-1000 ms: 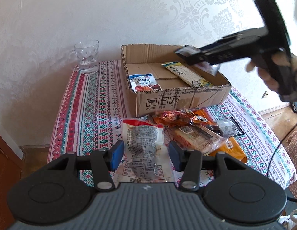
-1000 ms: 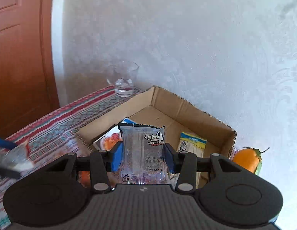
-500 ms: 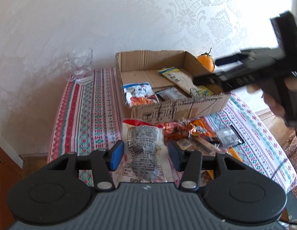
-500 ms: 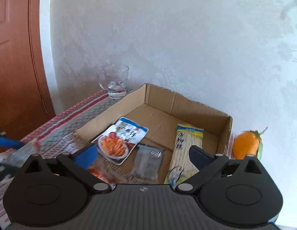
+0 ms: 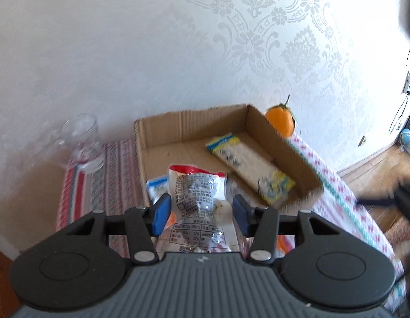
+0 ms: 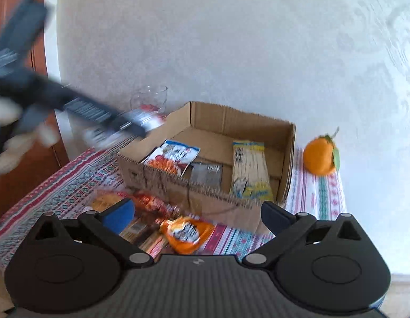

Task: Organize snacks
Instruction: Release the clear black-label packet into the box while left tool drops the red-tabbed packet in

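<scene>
Silver-and-white snack packet with a red top edge (image 5: 198, 201) held upright between the pads of the left gripper (image 5: 202, 216), jaws partly closed and pinching its lower half. Raised above the near-left corner of the cardboard box (image 5: 260, 122); same packet blurred at the left gripper's tip (image 6: 141, 118) in the right wrist view, at 10 o'clock from the box, over its left wall.

Inside the box (image 6: 239, 118): blue-and-white packet with red food print (image 6: 173, 157) at the 9 o'clock side, leaning on the near wall; small grey-silver packet (image 6: 207, 173) just beside it toward the middle; long yellow-and-blue noodle packet (image 6: 250, 171) lying flat at the 3 o'clock side, also seen at (image 5: 250, 165).

Right gripper (image 6: 197, 213) spread wide, nothing between the fingers, hovering at 6 o'clock from the box over loose snacks on the patterned tablecloth (image 6: 64, 182): orange packet (image 6: 187, 233) directly between the fingers, red-orange wrapper (image 6: 151, 202) touching the box's near wall, brown packet (image 6: 140, 232) at 8 o'clock from the orange one.

Orange fruit with a leaf (image 6: 320, 159) on the cloth at 3 o'clock from the box, apart from it. Glass mug (image 5: 81, 143) at 9 o'clock, beside the wall (image 5: 151, 39); wooden door (image 6: 22, 159) at far left.
</scene>
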Available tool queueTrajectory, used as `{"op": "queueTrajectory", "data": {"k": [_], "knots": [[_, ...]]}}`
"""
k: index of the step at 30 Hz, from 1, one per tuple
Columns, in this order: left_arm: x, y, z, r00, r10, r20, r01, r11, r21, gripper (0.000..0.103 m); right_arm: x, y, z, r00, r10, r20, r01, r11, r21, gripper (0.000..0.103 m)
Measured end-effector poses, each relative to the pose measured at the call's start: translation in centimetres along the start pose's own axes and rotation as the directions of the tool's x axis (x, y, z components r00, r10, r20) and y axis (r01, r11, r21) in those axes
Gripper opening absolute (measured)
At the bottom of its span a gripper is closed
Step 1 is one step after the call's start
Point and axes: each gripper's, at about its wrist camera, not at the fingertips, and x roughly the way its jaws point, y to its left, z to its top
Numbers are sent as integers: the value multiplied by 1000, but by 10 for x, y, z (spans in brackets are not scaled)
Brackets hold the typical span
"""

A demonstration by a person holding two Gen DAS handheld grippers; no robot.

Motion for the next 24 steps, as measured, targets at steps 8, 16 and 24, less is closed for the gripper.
{"op": "queueTrajectory", "data": {"k": [8,16,24], "knots": [[73,-1,49,999,40,-29,-40,999,2,50,-16,-10,-21,1000,-25,-5,25,997,66,103],[129,7,74,989,141,-52,-144,989,-40,61,-23,-14,-24,999,-50,-1,50,995,90,103],[115,10,62,982,183,-39,-184,983,-21,86,-22,-9,-25,999,-51,-8,52,996,71,103]]}}
